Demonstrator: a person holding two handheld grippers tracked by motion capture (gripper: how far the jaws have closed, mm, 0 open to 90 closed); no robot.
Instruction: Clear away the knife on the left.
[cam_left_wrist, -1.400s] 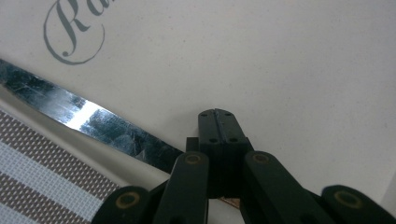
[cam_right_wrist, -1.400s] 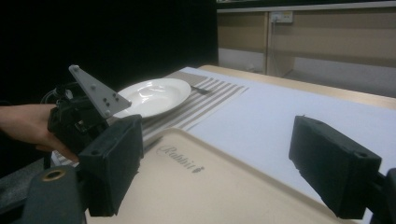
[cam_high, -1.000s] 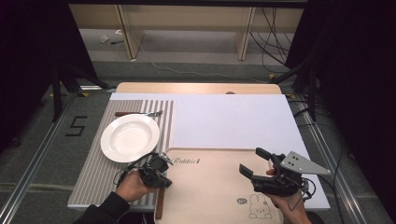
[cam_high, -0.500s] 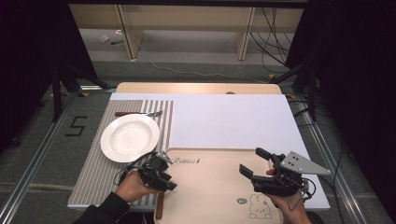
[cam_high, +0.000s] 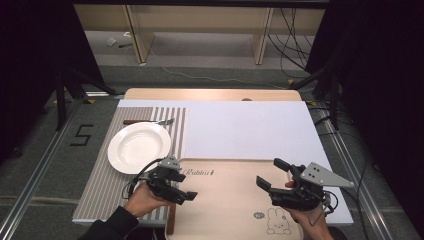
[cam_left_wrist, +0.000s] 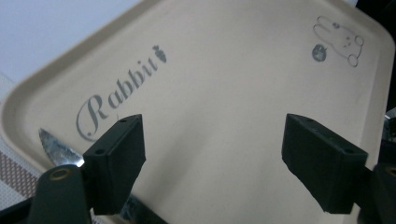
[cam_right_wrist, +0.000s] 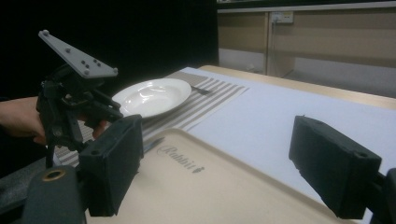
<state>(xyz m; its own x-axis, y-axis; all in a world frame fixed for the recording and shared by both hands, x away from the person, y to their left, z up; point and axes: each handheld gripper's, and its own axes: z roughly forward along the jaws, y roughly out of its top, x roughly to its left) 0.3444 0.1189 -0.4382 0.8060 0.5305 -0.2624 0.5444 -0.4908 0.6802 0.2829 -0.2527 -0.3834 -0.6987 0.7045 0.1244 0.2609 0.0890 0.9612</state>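
While the left gripper (cam_high: 186, 191) has just been opening its fingers above the knife (cam_left_wrist: 58, 150), nothing between them, the right gripper (cam_high: 274, 175) hovers over the tray (cam_high: 230, 210), fingers spread.

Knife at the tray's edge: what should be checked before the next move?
1. Left gripper jaws have just been opening, nothing between them: ok.
2. Knife free of the pads: ok; on the rim or beside it: cannot tell.
3. Right gripper open, empty: ok.
4. Tray bare: ok.
5. Plate and fork clear of both grippers: ok.
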